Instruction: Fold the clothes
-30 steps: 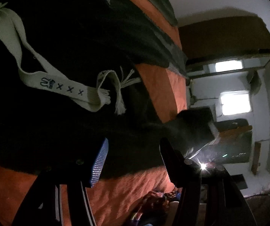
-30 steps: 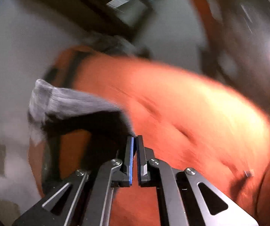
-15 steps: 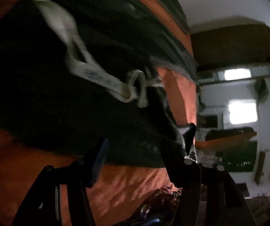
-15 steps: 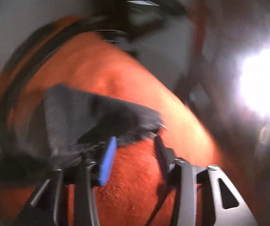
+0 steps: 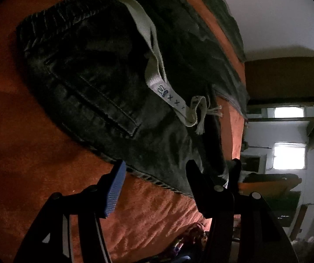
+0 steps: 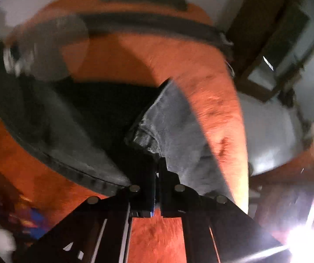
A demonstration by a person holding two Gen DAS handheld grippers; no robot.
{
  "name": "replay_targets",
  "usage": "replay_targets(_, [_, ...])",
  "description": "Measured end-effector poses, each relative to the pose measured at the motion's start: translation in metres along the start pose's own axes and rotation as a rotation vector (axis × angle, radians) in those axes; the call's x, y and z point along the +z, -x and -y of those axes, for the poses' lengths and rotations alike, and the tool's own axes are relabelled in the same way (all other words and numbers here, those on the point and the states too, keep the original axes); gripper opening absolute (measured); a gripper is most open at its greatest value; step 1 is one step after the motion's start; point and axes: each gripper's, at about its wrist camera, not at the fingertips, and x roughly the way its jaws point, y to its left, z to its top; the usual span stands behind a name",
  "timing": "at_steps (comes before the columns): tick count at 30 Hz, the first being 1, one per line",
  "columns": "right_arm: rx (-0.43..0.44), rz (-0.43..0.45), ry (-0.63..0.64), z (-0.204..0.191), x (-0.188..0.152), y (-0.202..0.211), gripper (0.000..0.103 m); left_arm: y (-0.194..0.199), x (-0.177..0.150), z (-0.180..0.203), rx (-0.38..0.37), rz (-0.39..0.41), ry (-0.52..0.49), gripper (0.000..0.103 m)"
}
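Pinching the grey trouser hem (image 6: 174, 131) in my closed right gripper (image 6: 157, 173), I should carry it across the dark trousers (image 5: 104, 83) lying on the orange blanket (image 5: 25, 142), left gripper (image 5: 154, 182) open, empty, edges aligned.

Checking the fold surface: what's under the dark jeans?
An orange blanket shows on every side of the dark jeans, which lie flat on it. A cream drawstring rests on top. Whatever lies directly beneath the denim is covered.

orange bedspread (image 5: 161, 214) | lit window (image 5: 289, 155) (right) | white wall (image 5: 273, 11)
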Motion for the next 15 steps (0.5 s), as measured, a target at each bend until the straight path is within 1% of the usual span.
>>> replay_targets(1, [0.015, 0.029, -0.058, 0.013, 0.008, 0.016, 0.002, 0.001, 0.001, -0.001, 0.006, 0.003, -0.001, 0.058])
replay_targets(3, [0.025, 0.095, -0.224, 0.054, 0.027, 0.046, 0.001, 0.002, 0.005, -0.006, 0.015, 0.009, 0.016, 0.058])
replay_targets(5, [0.027, 0.187, -0.411, 0.105, 0.042, 0.078, 0.001, 0.003, 0.009, -0.011, 0.020, 0.015, 0.036, 0.058])
replay_targets(7, [0.025, 0.253, -0.559, 0.142, 0.049, 0.111, 0.001, 0.008, 0.014, -0.014, 0.020, 0.025, 0.045, 0.058])
replay_targets(8, [0.034, 0.269, -0.614, 0.158, 0.051, 0.122, 0.001, 0.010, 0.015, -0.014, 0.023, 0.031, 0.044, 0.058])
replay_targets(9, [0.014, 0.274, -0.660, 0.171, 0.052, 0.132, 0.000, 0.013, 0.017, -0.015, 0.026, 0.036, 0.039, 0.058])
replay_targets(11, [-0.064, 0.289, -0.744, 0.195, 0.046, 0.156, 0.000, 0.015, 0.019, -0.014, 0.032, 0.045, 0.033, 0.058])
replay_targets(13, [-0.132, 0.300, -0.798, 0.213, 0.033, 0.167, 0.000, 0.015, 0.021, -0.015, 0.034, 0.047, 0.034, 0.058])
replay_targets(15, [-0.151, 0.200, -0.812, 0.230, 0.025, 0.139, 0.000, 0.010, 0.022, -0.016, 0.039, 0.038, 0.041, 0.058])
